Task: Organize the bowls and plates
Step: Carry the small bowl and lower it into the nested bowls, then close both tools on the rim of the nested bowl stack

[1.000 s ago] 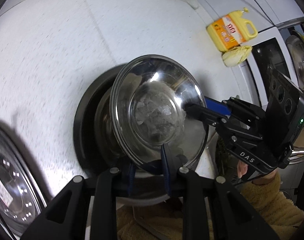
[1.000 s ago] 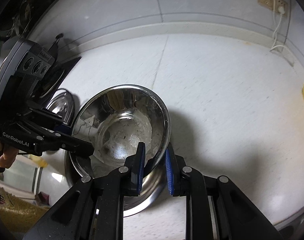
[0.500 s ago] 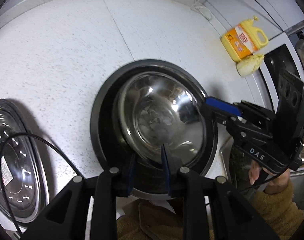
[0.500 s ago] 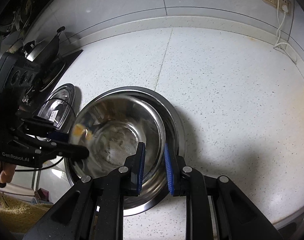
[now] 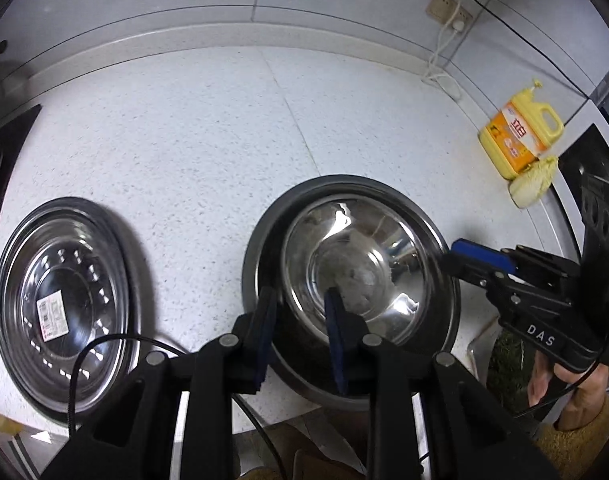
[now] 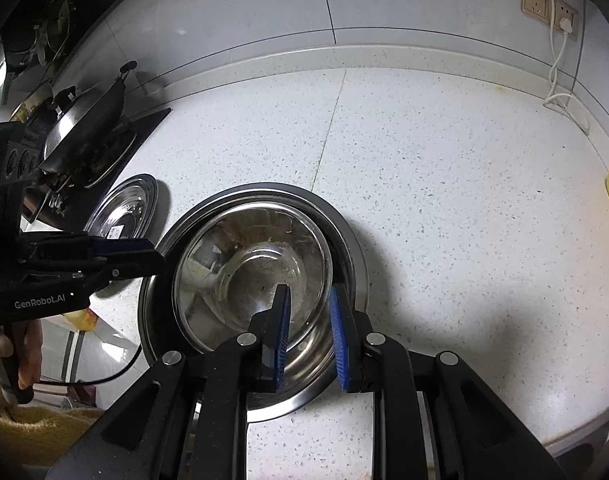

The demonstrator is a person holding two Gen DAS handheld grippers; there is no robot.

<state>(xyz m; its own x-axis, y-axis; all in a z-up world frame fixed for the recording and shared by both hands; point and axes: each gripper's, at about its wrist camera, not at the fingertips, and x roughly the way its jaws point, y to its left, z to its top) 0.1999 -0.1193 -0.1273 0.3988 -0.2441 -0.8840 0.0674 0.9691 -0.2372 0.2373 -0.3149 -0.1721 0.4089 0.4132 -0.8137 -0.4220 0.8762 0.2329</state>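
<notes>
Right wrist view: a steel bowl (image 6: 252,276) sits nested in a wider dish (image 6: 344,248) on the counter (image 6: 444,184). Right gripper (image 6: 307,320) straddles its near rim, jaws narrow; whether the pads pinch is unclear. Left gripper (image 5: 300,312) stands slightly parted, nothing pinched. Stiff, light, slick steel, probably best pinched at the rim.

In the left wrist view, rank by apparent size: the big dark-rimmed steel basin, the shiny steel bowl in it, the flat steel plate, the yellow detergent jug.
1. Dark-rimmed steel basin
2. Flat steel plate, about level with the basin; fisheye edge distortion makes it unsure
3. Shiny steel bowl
4. Yellow detergent jug, though farther away
</notes>
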